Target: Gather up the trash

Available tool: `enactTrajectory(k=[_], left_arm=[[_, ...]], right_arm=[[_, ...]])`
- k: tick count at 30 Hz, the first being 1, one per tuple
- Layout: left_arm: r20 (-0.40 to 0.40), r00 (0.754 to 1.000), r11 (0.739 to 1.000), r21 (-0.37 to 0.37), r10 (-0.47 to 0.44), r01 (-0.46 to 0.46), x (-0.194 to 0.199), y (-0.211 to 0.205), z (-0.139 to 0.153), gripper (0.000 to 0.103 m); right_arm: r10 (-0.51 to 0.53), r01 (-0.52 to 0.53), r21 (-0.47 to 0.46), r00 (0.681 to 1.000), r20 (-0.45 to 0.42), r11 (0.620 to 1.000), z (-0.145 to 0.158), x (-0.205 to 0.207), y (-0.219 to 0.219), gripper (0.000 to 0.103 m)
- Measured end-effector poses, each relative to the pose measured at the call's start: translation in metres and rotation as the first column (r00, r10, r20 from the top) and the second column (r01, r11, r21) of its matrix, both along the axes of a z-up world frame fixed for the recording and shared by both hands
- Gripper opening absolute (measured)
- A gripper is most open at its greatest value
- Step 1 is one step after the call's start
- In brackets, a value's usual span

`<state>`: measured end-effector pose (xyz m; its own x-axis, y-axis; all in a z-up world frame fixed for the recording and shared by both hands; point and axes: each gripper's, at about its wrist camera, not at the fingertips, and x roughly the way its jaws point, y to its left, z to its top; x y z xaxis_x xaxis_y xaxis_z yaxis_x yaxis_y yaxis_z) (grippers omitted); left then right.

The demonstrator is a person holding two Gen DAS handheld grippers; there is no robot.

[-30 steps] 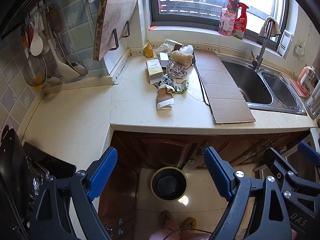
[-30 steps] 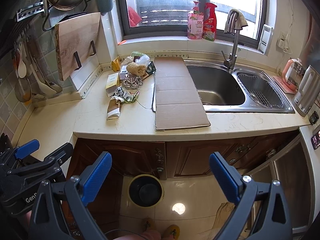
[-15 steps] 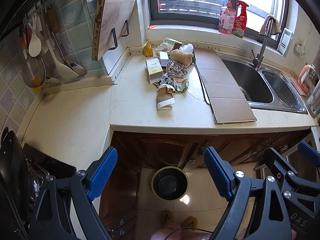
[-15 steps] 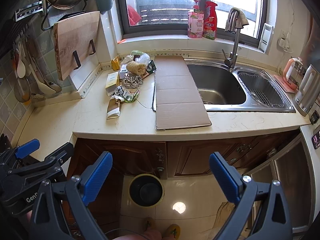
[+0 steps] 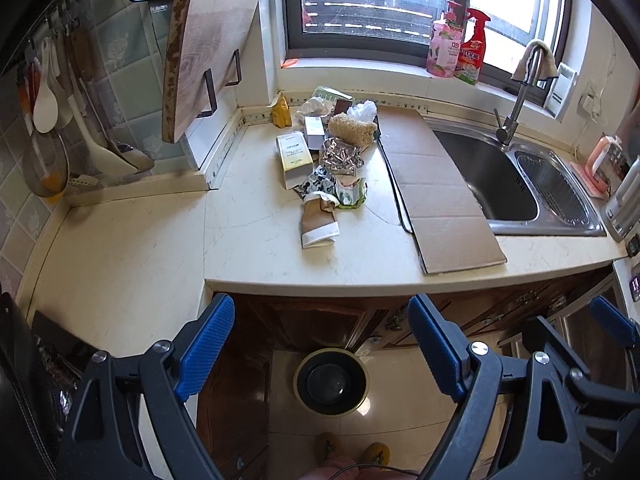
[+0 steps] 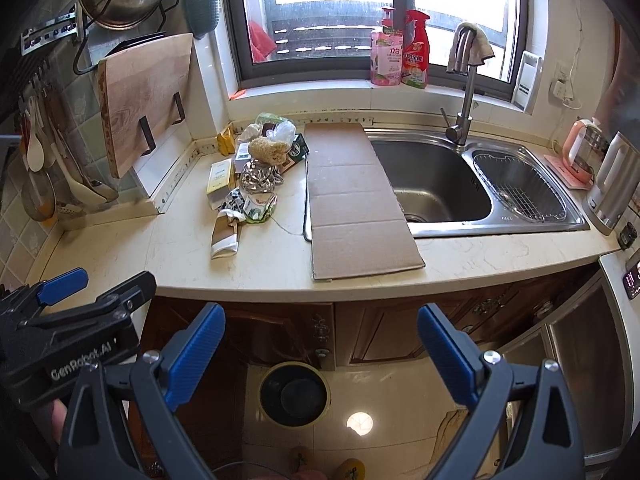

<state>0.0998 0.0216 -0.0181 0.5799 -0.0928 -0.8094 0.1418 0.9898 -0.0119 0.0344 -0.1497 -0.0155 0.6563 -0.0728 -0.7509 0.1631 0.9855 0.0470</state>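
Observation:
A heap of trash (image 5: 328,160) lies on the cream counter (image 5: 260,256) by the window corner: a flattened brown paper cup (image 5: 318,220), a small white and yellow box (image 5: 294,156), crumpled foil (image 5: 340,156), a loofah (image 5: 352,130) and wrappers. The same heap (image 6: 252,184) shows in the right wrist view. A flat cardboard sheet (image 5: 432,184) lies between the heap and the sink. On the floor below stands a round black bin (image 5: 331,380) (image 6: 295,394). My left gripper (image 5: 318,320) and right gripper (image 6: 320,328) hover side by side before the counter's edge, both open and empty.
A steel double sink (image 6: 436,184) with a tap (image 6: 464,92) is at the right, a kettle (image 6: 612,184) beyond it. A wooden cutting board (image 5: 204,52) and hanging utensils (image 5: 48,96) line the left wall. Brown cabinet doors (image 6: 384,332) stand under the counter. A person's slippered feet (image 5: 352,450) are near the bin.
My left gripper has edged closer to the counter, so the heap sits lower and larger in its view. The right gripper has stayed put. Both remain open.

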Motion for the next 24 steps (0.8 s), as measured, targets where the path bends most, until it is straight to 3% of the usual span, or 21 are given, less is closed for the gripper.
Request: enactTrajectory(k=[8,13,24], left_arm=[[-0.011,1.000,1.000,-0.019,-0.009,0.009,0.042,0.005,-0.005,0.087],[-0.032,0.999,1.000,-0.029,-0.012,0.011,0.062,0.008,-0.011,0.087],[-0.183,0.982,0.987,-0.146,0.037,-0.065,0.118,0.027,-0.056,0.087]], right_arm=[[-0.033,0.033,-0.002,0.999,0.025,0.999,0.006,0.012,-0.002,0.097],[-0.019,0.019,0.014,1.000,0.011,1.000,0.004,0.024,-0.005,0.088],[0.145,-0.129,0.156,0.985,-0.098,0.979,-0.026,0.098,-0.014,0.068]])
